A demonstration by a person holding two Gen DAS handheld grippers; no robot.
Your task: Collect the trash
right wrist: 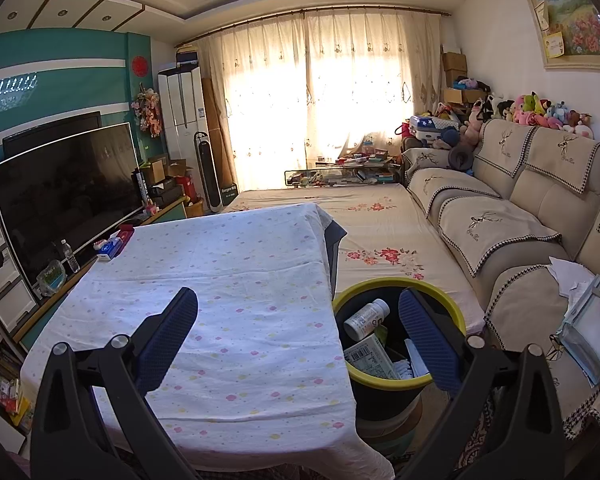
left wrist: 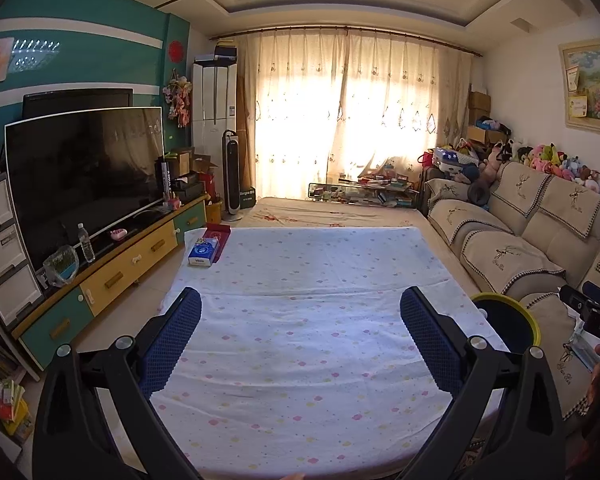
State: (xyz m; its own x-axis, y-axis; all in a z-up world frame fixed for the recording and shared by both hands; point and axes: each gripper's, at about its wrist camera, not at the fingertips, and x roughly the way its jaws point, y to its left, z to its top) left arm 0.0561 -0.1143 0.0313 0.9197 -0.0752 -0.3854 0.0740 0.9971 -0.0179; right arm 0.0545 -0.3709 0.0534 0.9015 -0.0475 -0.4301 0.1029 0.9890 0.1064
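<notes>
Living room, curtained window at the far end, TV unit (left wrist: 112, 268) along one wall, sofa (right wrist: 540, 216) along the other. In the middle, a tabletop (left wrist: 308, 320) under a white dotted cloth, nearly bare. The landmark is the bin (right wrist: 392, 380), black with a yellow rim, standing off the tabletop's corner on the sofa side.

Left hand-held gripper (left wrist: 300, 332): fingers spread wide, nothing between them, hanging over the tabletop's middle, bin at its far right edge of view. Right hand-held gripper (right wrist: 300, 332): also spread and empty, straddling the tabletop edge, with its right finger over the bin mouth.

Inside the bin: a white bottle (right wrist: 366, 318) lying on its side, long axis pointing roughly toward the tabletop, a printed box (right wrist: 370, 356) and some white scraps below. No loose trash shows on the cloth.

Farthest from the bin, at the tabletop's TV-side corner, sits a blue tissue pack (left wrist: 203, 252) on a red box (left wrist: 218, 240); probably not trash. Collection looks about done. If more is wanted, the left gripper is nearer that corner and the right nearer the bin.
</notes>
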